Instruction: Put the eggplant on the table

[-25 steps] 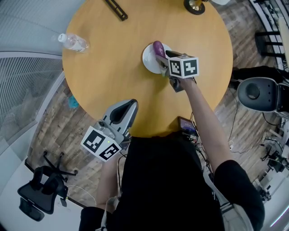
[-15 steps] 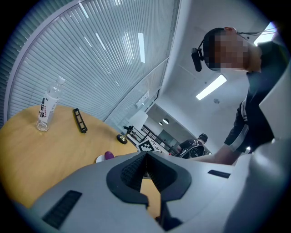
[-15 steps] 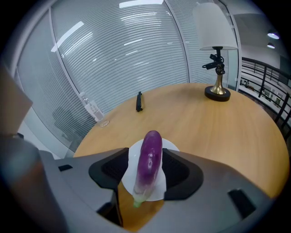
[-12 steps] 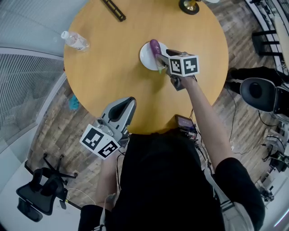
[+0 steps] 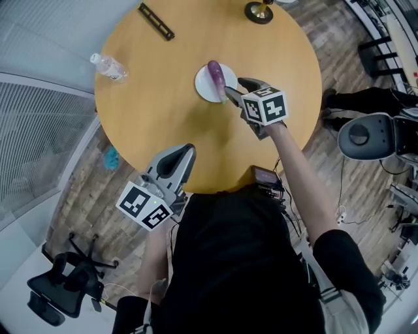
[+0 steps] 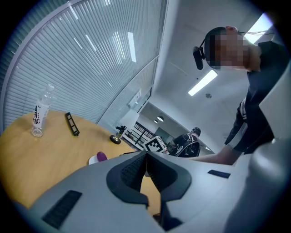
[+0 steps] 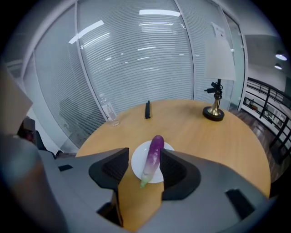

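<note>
Plainly, eggplant (image 5: 214,72) lies on the plate (image 5: 203,89); right tongs (image 5: 236,87) released, left tongs (image 5: 185,152) clenched.

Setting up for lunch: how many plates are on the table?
1: a white plate near the middle of the table, with the eggplant lying on it. None appears hidden.

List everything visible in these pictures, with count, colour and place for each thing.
table: one, light wood, round, centre of the head view
plate: one, white, on the table
eggplant: one, purple, lying on the plate
bottle: one, clear, near the table's left edge
strip: one, black, at the table's far edge
lamp: one, brass base, at the far edge
chairs: two, black, on the floor
left tongs: one, grey, shut, at the table's near edge
right tongs: one, grey, open, empty, just short of the eggplant
</note>
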The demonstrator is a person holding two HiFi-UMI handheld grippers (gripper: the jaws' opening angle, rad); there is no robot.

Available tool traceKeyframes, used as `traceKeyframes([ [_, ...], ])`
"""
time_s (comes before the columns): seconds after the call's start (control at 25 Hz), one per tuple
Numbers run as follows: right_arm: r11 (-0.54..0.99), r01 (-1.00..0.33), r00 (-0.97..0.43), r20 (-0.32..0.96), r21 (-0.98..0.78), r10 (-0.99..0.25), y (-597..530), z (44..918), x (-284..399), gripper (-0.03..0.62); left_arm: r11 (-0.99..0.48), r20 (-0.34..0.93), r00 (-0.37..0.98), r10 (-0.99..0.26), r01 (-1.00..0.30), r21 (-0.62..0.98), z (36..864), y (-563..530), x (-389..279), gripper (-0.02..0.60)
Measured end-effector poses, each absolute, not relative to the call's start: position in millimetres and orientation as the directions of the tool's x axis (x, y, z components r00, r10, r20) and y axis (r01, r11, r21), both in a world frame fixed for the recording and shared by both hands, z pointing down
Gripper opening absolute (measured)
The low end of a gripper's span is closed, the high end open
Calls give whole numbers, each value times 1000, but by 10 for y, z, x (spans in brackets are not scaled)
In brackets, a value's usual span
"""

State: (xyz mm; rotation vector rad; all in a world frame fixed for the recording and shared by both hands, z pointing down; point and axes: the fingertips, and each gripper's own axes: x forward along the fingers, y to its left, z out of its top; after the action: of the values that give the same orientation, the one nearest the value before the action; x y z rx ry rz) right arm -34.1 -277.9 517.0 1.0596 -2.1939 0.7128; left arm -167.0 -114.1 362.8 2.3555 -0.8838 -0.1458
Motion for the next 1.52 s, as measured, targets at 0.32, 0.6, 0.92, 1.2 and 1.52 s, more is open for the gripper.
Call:
traceKeyframes([
  [0.32, 622, -767, -564, 631, -160, -533, -2376, 4636, -393, 215, -627, 93, 788, -609, -550, 551, 3514, -1046, -1537, 12],
  [0.6, 630, -750, -622, 539, -201, -569, -2038, 4163, -407, 189, -645, 83, 800, -595, -536, 545, 3481, -987, -1447, 12],
  [0.92, 628, -739, -654, 482, -243, -582, -1608, 3810, -254, 83, -643, 69, 794, -604, -537, 546, 3432, -928, -1434, 12],
  [1.2, 643, -732, -665, 445, -226, -600, -1363, 3739, -114, 24, -647, 67, 799, -598, -531, 547, 3438, -901, -1405, 12],
  [1.52, 643, -718, -687, 419, -265, -594, -1200, 3755, -109, 17, -646, 65, 807, -587, -514, 564, 3517, -801, -1343, 12],
])
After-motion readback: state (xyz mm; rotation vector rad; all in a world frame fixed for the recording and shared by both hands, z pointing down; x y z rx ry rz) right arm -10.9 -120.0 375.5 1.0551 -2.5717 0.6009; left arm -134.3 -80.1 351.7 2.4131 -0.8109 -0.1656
